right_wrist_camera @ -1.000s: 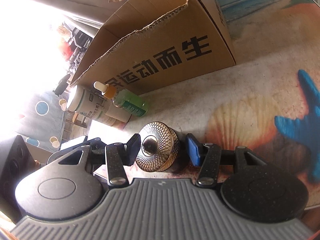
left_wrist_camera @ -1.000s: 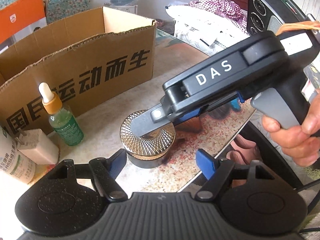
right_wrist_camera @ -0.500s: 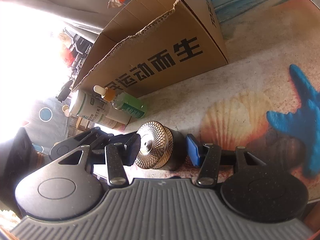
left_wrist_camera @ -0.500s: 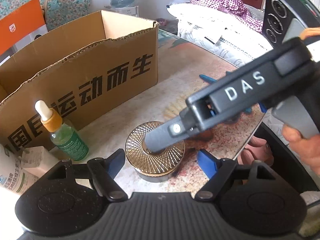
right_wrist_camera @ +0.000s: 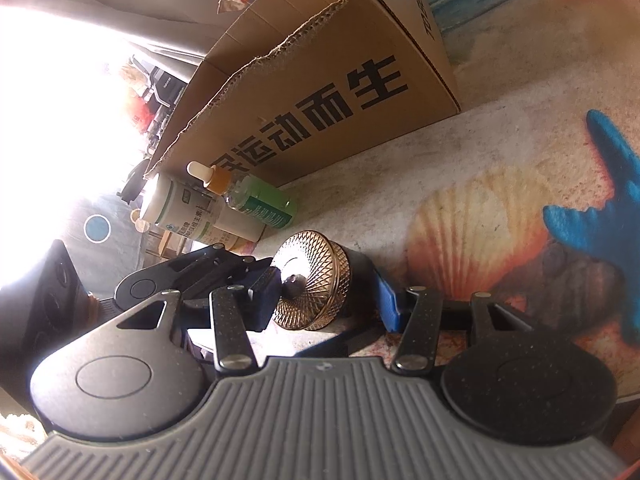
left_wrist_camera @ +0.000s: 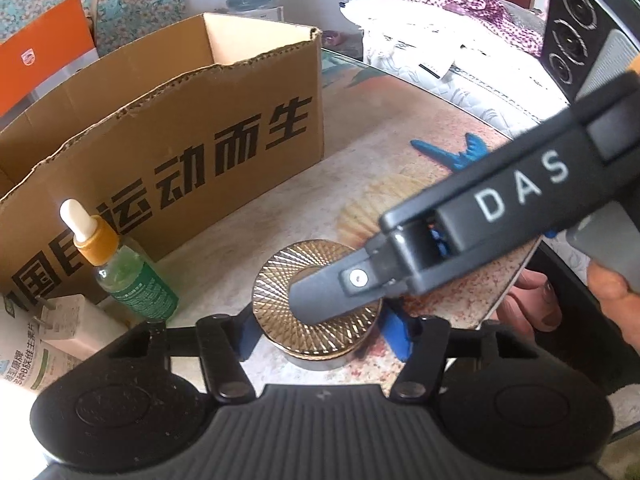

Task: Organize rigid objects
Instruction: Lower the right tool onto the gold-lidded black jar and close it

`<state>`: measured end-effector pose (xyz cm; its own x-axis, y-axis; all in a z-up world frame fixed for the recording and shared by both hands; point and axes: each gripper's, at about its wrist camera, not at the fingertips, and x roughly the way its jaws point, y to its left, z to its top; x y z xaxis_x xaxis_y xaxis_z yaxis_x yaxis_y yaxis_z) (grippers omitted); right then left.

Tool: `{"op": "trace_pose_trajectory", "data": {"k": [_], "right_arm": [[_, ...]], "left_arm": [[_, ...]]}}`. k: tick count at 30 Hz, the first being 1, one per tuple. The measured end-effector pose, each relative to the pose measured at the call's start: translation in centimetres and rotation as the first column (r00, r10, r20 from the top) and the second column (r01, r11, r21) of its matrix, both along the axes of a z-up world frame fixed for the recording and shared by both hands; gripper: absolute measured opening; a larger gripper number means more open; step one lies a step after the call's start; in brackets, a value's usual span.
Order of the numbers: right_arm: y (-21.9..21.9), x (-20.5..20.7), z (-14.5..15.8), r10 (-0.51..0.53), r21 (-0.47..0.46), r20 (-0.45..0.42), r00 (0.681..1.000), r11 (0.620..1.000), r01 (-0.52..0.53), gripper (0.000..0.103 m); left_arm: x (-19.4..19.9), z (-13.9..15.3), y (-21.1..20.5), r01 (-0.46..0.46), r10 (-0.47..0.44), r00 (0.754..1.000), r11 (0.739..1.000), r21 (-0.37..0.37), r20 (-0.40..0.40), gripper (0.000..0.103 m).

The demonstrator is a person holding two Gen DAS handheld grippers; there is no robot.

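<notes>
A dark jar with a gold ribbed lid point(left_wrist_camera: 280, 280) is low over the shell-print table point(left_wrist_camera: 380, 140), close in front of both cameras. My right gripper point(right_wrist_camera: 324, 304) is shut on it from lid to base; in the left wrist view one of its fingers point(left_wrist_camera: 332, 300) lies across the lid. My left gripper point(left_wrist_camera: 320, 336) has its jaws closing, the jar between them and the blue pads point(left_wrist_camera: 396, 336) against its sides. The jar point(right_wrist_camera: 316, 292) looks tilted in the right wrist view, with the left gripper's dark finger point(right_wrist_camera: 224, 264) beside it.
An open cardboard box point(left_wrist_camera: 160, 140) stands behind the jar. A green dropper bottle point(left_wrist_camera: 132, 280), a white plug point(left_wrist_camera: 68, 320) and a white bottle point(right_wrist_camera: 192, 216) crowd the left. The table's edge point(left_wrist_camera: 516, 288) runs close on the right, near a person's hand point(left_wrist_camera: 616, 300).
My left gripper has come closer to the jar and its wide jaws have narrowed onto the jar's sides. The right gripper has kept its hold, with the jar tilting a little.
</notes>
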<state>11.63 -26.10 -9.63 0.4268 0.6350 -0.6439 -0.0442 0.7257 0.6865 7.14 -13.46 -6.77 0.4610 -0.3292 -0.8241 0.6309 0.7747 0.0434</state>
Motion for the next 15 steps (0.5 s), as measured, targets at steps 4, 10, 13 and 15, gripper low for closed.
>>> {"op": "trace_pose_trajectory", "data": {"k": [4,10,13,15], "right_arm": [[0.09,-0.18,0.02,-0.004,-0.004,0.009,1.000,1.000,0.005,0.050],[0.25,-0.41,0.19,-0.013,-0.012,0.018,1.000,1.000,0.013,0.049],[0.27,-0.60,0.34,-0.018,-0.015,0.022,1.000,1.000,0.019,0.048],[0.24,-0.73,0.36,-0.023,-0.016,0.022,1.000,1.000,0.023,0.048]], "left_arm": [[0.25,0.07,0.37,-0.011,0.010,1.000,1.000,-0.018,-0.007,0.058],[0.06,0.12,0.44,-0.020,0.020,1.000,0.999,-0.025,-0.003,0.057],[0.01,0.24,0.62,-0.020,0.020,1.000,0.999,-0.034,-0.003,0.057],[-0.11,0.28,0.65,-0.019,0.019,1.000,0.999,-0.035,-0.002,0.057]]}}
